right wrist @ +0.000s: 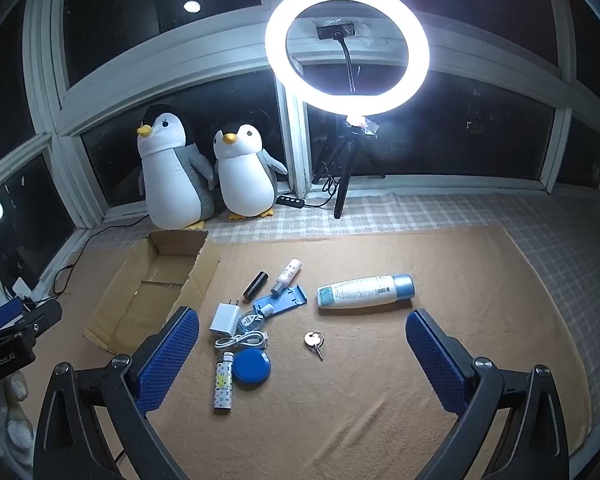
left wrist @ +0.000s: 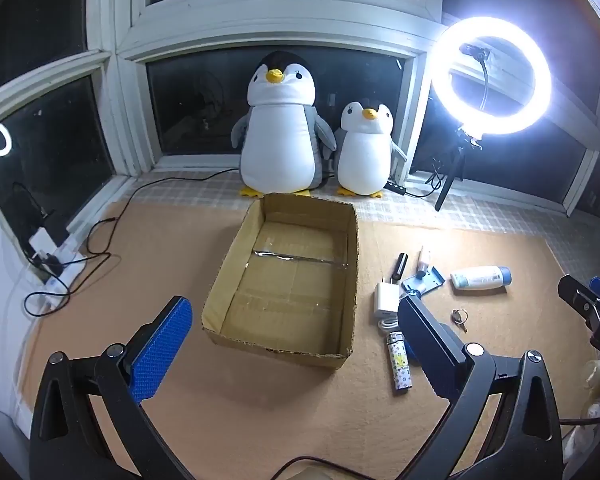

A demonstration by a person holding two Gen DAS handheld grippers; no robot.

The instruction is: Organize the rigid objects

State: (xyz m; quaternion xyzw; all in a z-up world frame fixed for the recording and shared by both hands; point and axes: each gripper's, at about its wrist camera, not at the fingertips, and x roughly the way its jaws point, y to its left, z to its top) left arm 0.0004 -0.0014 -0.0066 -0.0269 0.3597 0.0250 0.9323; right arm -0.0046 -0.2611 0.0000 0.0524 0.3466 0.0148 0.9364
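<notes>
An empty cardboard box (left wrist: pixel 288 276) (right wrist: pixel 152 288) stands open on the tan mat. To its right lie several small items: a white bottle with a blue cap (right wrist: pixel 364 291) (left wrist: pixel 480 278), a white charger (right wrist: pixel 223 318) (left wrist: pixel 385 300), a patterned lighter (right wrist: pixel 223 386) (left wrist: pixel 399 362), a blue round lid (right wrist: pixel 252 367), a key (right wrist: pixel 314 340) (left wrist: pixel 459 317), a black tube (right wrist: pixel 255 285) and a pink tube (right wrist: pixel 286 276). My left gripper (left wrist: pixel 296 332) is open above the box's near end. My right gripper (right wrist: pixel 302 354) is open above the key, holding nothing.
Two plush penguins (left wrist: pixel 280 128) (right wrist: pixel 240 172) stand at the window behind the box. A lit ring light on a tripod (right wrist: pixel 347 48) (left wrist: pixel 492 76) stands at the back. A power strip with black cables (left wrist: pixel 56 272) lies at the left edge.
</notes>
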